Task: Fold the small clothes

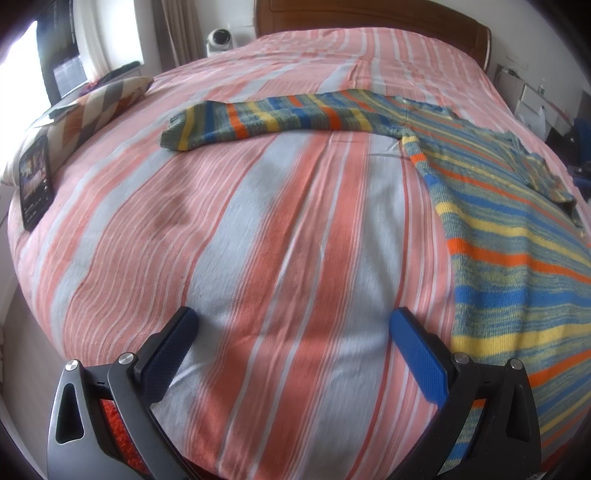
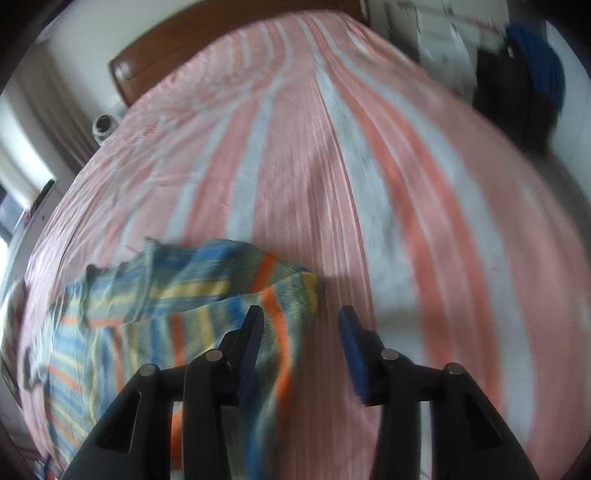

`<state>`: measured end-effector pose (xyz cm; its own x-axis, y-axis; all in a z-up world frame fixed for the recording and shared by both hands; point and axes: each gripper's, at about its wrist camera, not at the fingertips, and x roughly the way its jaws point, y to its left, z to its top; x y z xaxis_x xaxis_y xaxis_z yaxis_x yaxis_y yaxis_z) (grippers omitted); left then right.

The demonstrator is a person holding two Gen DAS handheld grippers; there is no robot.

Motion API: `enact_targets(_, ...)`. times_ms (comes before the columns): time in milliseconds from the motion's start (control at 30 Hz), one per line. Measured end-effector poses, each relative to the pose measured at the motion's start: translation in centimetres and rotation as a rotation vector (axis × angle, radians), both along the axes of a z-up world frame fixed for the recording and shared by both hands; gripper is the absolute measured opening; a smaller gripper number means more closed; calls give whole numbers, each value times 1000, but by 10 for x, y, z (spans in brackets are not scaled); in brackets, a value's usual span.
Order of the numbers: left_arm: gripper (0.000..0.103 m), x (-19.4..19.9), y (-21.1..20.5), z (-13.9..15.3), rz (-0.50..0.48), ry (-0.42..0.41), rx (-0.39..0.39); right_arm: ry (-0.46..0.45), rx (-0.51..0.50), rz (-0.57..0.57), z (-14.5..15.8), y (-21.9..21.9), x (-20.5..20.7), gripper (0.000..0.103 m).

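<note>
A striped knit sweater [image 1: 509,236] in blue, yellow, orange and green lies flat on the bed at the right of the left wrist view, with one sleeve [image 1: 258,120] stretched out to the left. My left gripper [image 1: 291,325] is open and empty over the bare bedspread, left of the sweater's hem. In the blurred right wrist view the sweater [image 2: 166,306] lies at the lower left with a sleeve folded over its body. My right gripper [image 2: 301,317] is open at the sweater's right edge, holding nothing.
The bed has a pink, orange and pale blue striped cover [image 1: 258,240] and a wooden headboard [image 1: 369,14]. A phone [image 1: 35,181] and a patterned cushion [image 1: 99,107] lie at the bed's left edge. A small white camera [image 1: 220,40] stands beyond. Boxes and dark bags [image 2: 517,70] stand by the right side.
</note>
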<state>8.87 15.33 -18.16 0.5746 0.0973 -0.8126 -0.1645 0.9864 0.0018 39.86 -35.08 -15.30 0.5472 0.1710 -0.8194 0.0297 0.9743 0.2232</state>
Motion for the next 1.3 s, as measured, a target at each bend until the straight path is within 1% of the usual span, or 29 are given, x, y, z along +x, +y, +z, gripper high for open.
enact_targets(67,103,0,0,0,0,0,-1,-25,74,173,15,25,-22,43)
enact_targets(100,103,0,0,0,1,-1,0,-33,87,251,19,39,-33,43)
enact_targets(133,103,0,0,0,0,0,0,-48,72,342,24,57,-46,44)
enact_targets(167,103,1,0,0,1,-1,2,-73,40,436,27,81,-55,50)
enact_targets(233,103,1,1,1,1,-1,2,-127,-63,622,33,126,-80,58)
enact_targets(267,103,1,1,1,1,-1,2,-140,-109,702,32,149,-88,58)
enact_targets(333,103,2,1,1,1,-1,1,-118,-154,806,25,182,-94,57)
enact_targets(400,103,1,0,0,0,-1,2,-96,-180,863,16,208,-95,54)
enact_targets(433,103,1,1,1,-1,-1,2,-81,-223,862,7,222,-91,46)
enact_targets(500,103,2,1,1,-2,-1,0,-26,-282,830,-12,230,-74,32)
enact_targets(533,103,1,1,1,-2,-1,-1,-12,-294,783,-17,228,-68,13)
enact_targets(567,103,3,2,2,-4,-1,-3,-12,-274,737,-17,225,-63,3)
enact_targets(600,103,2,2,2,-3,-1,-2,-16,-228,684,-14,219,-59,3)
enact_targets(633,103,1,2,2,-2,-1,-1,-25,-133,619,-9,210,-55,3)
enact_targets(667,103,2,2,2,-2,-1,0,-29,-52,583,-6,203,-52,4)
enact_targets(700,103,1,1,2,-1,-1,1,-23,13,558,-5,197,-51,5)
enact_targets(733,103,1,2,2,0,-1,0,4,57,538,-9,198,-49,8)
enact_targets(767,103,1,2,2,1,-2,-2,40,85,527,-11,196,-48,21)
enact_targets(800,103,0,1,2,1,-2,-3,70,100,514,-15,194,-47,30)
enact_targets(833,103,0,1,1,1,-2,-4,67,117,500,-13,188,-49,42)
enact_targets(867,103,0,1,1,1,-2,-4,45,140,488,-8,181,-52,48)
enact_targets(900,103,1,0,1,1,-2,-2,19,170,470,-3,171,-54,49)
enact_targets(933,103,-1,0,1,2,-2,0,-6,215,441,6,156,-58,55)
enact_targets(967,103,-1,0,1,2,-3,2,-28,253,402,13,140,-61,63)
enact_targets(1000,103,-1,0,1,2,-3,1,-46,278,363,18,127,-63,66)
enact_targets(1033,103,-1,-1,1,2,-3,0,-62,302,306,20,108,-64,72)
enact_targets(1100,103,-1,-1,1,3,-3,-1,-55,318,212,14,76,-66,73)
enact_targets(1200,103,-1,-1,1,5,-4,2,35,276,69,-15,35,-73,73)
enact_targets(1300,103,-1,-1,1,4,-4,3,102,252,19,-32,13,-95,73)
